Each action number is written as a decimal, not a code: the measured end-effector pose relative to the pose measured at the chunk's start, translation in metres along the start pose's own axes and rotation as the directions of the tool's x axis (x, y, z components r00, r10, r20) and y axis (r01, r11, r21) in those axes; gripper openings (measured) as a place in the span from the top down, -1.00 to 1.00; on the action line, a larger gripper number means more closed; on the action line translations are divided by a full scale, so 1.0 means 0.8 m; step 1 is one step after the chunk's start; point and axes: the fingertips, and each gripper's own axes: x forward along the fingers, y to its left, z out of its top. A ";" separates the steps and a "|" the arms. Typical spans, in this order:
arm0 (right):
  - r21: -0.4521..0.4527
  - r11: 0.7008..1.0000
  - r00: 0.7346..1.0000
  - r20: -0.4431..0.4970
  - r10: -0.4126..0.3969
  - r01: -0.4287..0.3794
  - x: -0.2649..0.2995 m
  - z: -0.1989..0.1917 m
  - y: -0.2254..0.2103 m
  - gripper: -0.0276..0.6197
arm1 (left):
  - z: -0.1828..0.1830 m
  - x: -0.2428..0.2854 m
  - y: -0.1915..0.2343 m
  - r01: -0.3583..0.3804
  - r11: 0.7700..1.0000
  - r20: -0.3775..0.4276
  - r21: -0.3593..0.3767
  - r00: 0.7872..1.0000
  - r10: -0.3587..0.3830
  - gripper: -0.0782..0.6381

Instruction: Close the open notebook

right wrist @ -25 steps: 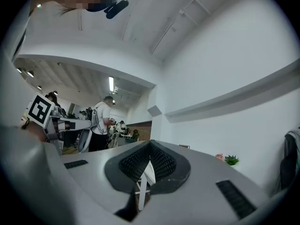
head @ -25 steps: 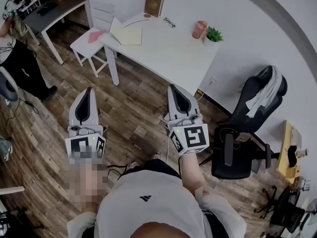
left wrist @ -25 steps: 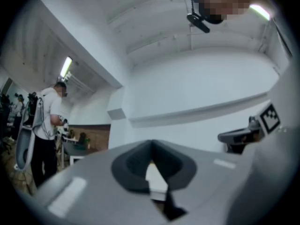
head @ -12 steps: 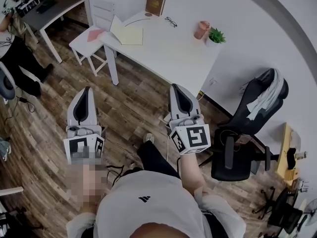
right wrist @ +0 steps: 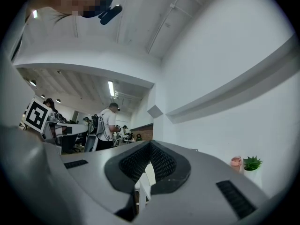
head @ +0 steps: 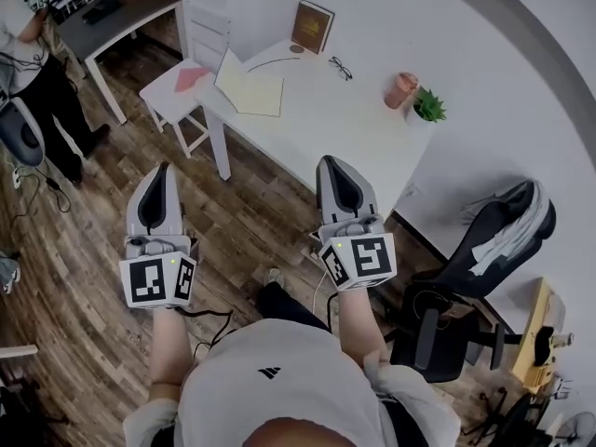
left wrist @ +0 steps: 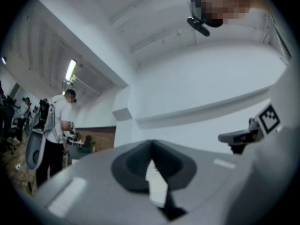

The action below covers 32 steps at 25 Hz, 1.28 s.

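So, item by item:

Left gripper (head: 165, 168): held over the wood floor (head: 251, 212), near and left of the table; jaws together, tips meeting, nothing clamped.

Right gripper (head: 332, 161): held beside the left one, tips at about the table's near edge; jaws likewise together, empty.

Notebook (head: 251, 89): lying open at the far-left end of the white table (head: 326, 124), cream pages up, well apart from both grippers (touched by neither).

Book (head: 312, 27): standing upright at the table's far edge, right of the notebook.

Glasses (head: 341, 67): flat on the table, right of the book.

Pink cup (head: 402, 89) and small plant (head: 428, 108): side by side at the right end.

White stool (head: 163, 91): left of the table, something pink on it.

Office chair (head: 466, 268): right, on the floor.
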 end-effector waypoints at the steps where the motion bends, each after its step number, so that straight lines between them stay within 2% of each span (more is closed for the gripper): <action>1: 0.002 1.000 1.000 0.000 0.010 -0.010 0.013 -0.001 -0.009 0.92 | -0.002 0.014 -0.001 -0.005 1.000 -0.001 0.003 1.000 0.005 0.76; 8: -0.004 0.998 0.998 0.011 0.058 -0.058 0.091 -0.006 -0.067 0.92 | -0.016 0.103 -0.007 -0.031 0.999 0.003 0.012 1.000 0.031 0.76; 14: 0.000 0.997 0.997 0.008 0.082 -0.082 0.134 -0.021 -0.107 0.92 | -0.029 0.155 -0.016 -0.047 0.999 0.005 0.013 0.999 0.046 0.76; 26: 0.014 0.994 0.994 -0.027 0.110 -0.109 0.206 -0.056 -0.123 0.92 | -0.065 0.218 0.011 -0.066 0.998 -0.030 0.013 0.997 0.066 0.76; 32: 0.015 0.997 0.997 -0.024 0.070 -0.069 0.263 -0.066 -0.141 0.92 | -0.080 0.279 0.037 -0.024 1.000 -0.022 0.002 0.999 0.024 0.76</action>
